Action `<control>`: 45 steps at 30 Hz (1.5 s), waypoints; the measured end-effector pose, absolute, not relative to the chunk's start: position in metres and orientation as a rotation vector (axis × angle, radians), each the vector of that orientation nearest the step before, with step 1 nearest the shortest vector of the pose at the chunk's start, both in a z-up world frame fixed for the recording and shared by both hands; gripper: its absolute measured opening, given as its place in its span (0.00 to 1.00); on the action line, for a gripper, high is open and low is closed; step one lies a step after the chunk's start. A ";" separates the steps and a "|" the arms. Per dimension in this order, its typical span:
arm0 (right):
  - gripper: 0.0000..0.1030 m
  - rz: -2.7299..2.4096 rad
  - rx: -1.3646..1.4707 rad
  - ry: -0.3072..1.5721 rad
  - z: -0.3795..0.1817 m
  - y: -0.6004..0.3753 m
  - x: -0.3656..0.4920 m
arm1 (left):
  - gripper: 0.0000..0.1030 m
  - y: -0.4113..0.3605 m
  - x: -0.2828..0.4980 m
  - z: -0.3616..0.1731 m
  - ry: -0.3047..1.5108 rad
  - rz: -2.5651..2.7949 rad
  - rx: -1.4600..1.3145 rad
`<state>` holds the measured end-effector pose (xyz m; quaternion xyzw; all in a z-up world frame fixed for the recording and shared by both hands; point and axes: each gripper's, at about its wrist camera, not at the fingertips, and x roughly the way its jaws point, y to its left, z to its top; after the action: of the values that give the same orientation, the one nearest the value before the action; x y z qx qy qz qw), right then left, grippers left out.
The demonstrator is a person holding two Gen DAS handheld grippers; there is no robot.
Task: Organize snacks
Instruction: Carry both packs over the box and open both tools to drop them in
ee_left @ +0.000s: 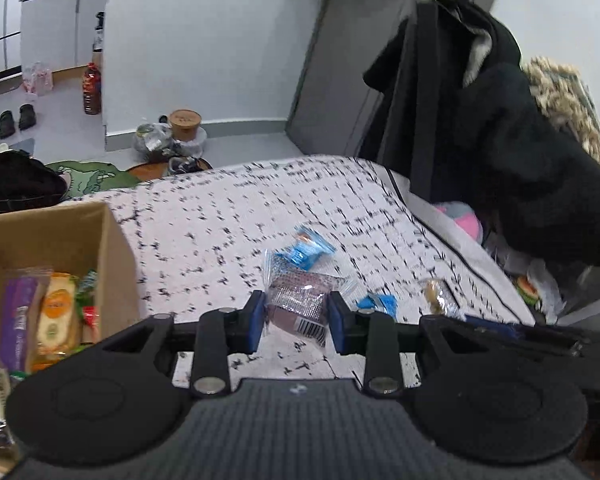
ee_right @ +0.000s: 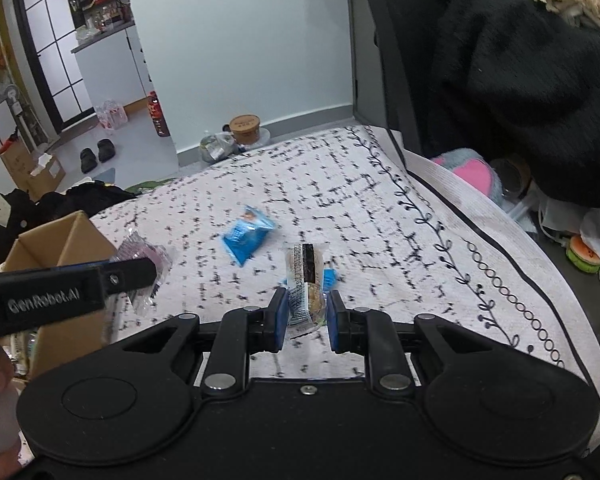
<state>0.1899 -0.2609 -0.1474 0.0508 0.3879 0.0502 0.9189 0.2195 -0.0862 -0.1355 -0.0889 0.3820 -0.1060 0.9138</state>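
Snacks fill both our grippers: the left gripper (ee_left: 297, 316) pinches a clear-wrapped purple pastry (ee_left: 298, 300), and the right gripper (ee_right: 305, 316) clamps a wrapped biscuit bar (ee_right: 306, 280), both above the patterned cloth (ee_left: 220, 216). Two blue packets (ee_right: 245, 236) lie loose there. These wrappers look light, crinkly and slippery; we judge mid-body grips safest, toward the cardboard box (ee_left: 60, 224).

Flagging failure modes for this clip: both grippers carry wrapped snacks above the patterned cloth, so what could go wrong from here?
1. The left gripper pinches the purple-brown snack through loose, crinkly wrapper; it might slip before reaching the cardboard box.
2. The right gripper holds the tan snack bar near one end only, so it may swing or drop.
3. The box already looks full, so added packs could spill out.
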 end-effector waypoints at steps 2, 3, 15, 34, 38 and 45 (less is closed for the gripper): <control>0.19 0.113 0.099 0.787 -0.144 -0.253 0.188 | 0.31 -0.078 0.216 -0.130 0.771 -0.206 -0.192; 0.19 0.118 0.098 0.784 -0.143 -0.250 0.187 | 0.31 -0.074 0.214 -0.126 0.759 -0.205 -0.190; 0.19 0.202 0.142 0.748 -0.126 -0.212 0.182 | 0.31 -0.036 0.193 -0.096 0.706 -0.187 -0.211; 0.19 0.328 0.207 0.714 -0.107 -0.163 0.189 | 0.31 0.034 0.173 -0.061 0.693 -0.034 -0.245; 0.19 0.351 0.212 0.705 -0.103 -0.156 0.191 | 0.31 0.050 0.173 -0.061 0.700 0.007 -0.238; 0.19 0.392 0.217 0.706 -0.102 -0.140 0.193 | 0.31 0.079 0.168 -0.066 0.706 0.064 -0.235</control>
<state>0.1927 -0.1402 -0.1016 0.1055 0.3430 0.1905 0.9137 0.1677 0.0793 -0.0660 -0.1147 0.3451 0.0315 0.9310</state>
